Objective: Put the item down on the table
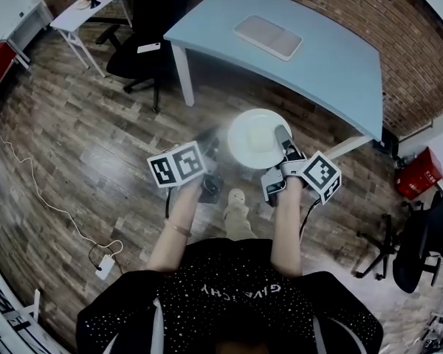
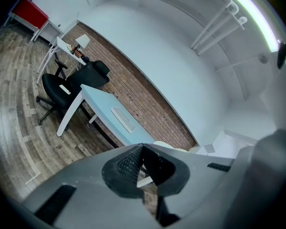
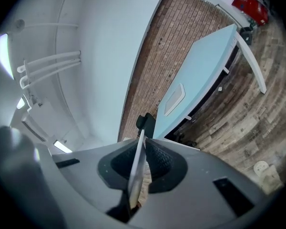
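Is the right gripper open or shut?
The right gripper is shut on the plate: both jaws press the plate's thin edge.

Plate point(image 1: 244, 135): white. Table point(image 1: 332, 57): pale blue top, white legs. Floor point(image 1: 74, 139): brown wood planks. Wall point(image 1: 399, 43) — red-brown brick. Shirt point(image 1: 229, 301) — black with white speckles. Chair point(image 1: 133, 54): black.

Plate point(image 3: 136, 175) edge-on, clamped between right tongs point(image 3: 141, 147); blue table point(image 3: 205, 75) beyond.
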Motion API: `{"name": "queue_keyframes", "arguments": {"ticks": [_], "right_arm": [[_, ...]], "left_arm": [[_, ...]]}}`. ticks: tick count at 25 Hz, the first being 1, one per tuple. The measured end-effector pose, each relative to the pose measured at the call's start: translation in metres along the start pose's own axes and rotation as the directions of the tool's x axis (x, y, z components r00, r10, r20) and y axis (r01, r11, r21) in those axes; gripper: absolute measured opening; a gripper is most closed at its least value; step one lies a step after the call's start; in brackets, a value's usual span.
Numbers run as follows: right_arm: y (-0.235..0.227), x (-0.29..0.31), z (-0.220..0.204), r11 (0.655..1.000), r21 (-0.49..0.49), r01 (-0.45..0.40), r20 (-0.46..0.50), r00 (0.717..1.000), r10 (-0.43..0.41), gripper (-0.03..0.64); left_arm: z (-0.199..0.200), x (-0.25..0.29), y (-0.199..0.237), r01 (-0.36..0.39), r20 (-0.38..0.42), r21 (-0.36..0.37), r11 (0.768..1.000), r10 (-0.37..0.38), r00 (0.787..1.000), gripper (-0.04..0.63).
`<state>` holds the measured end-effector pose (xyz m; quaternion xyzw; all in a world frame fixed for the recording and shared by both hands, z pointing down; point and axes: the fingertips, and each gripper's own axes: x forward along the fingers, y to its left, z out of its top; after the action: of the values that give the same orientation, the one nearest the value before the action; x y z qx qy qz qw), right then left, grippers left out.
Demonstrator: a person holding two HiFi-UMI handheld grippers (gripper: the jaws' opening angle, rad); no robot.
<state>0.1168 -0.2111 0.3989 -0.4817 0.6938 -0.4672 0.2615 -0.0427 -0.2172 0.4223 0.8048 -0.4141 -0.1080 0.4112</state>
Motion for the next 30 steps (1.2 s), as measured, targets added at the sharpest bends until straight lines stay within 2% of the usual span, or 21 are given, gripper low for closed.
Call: {"name": "queue_keyframes", "arguments": {"ticks": [7, 15, 25, 30], "right_arm": [[-0.011, 0.059, 0.066, 1.000, -0.016, 0.008, 0.010, 1.000, -0.008, 0.029], [-0.032, 0.109, 0.129, 0.999, -0.034, 0.009, 0.008, 1.000, -0.009, 0.029], [-0.046, 0.156, 0.174, 0.998, -0.061, -0.010, 0.003, 1.000, 0.010, 0.029], [-0.053, 0.175, 0.181, 0.998, -0.057, -0.012, -0.005, 1.000, 0.011, 0.029]], "left_arm": [[0.040, 0.079, 0.003, 0.003, 0.018, -0.017, 1.000, -0.002, 1.000, 0.011], [0.063, 0.156, 0.002, -0.003, 0.021, -0.009, 1.000, 0.003, 1.000, 0.011], [0.083, 0.219, 0.011, 0.010, 0.048, -0.027, 1.000, -0.009, 0.999, 0.011], [0.091, 0.238, 0.024, 0.004, 0.056, -0.052, 0.999, -0.001, 0.998, 0.011]]}}
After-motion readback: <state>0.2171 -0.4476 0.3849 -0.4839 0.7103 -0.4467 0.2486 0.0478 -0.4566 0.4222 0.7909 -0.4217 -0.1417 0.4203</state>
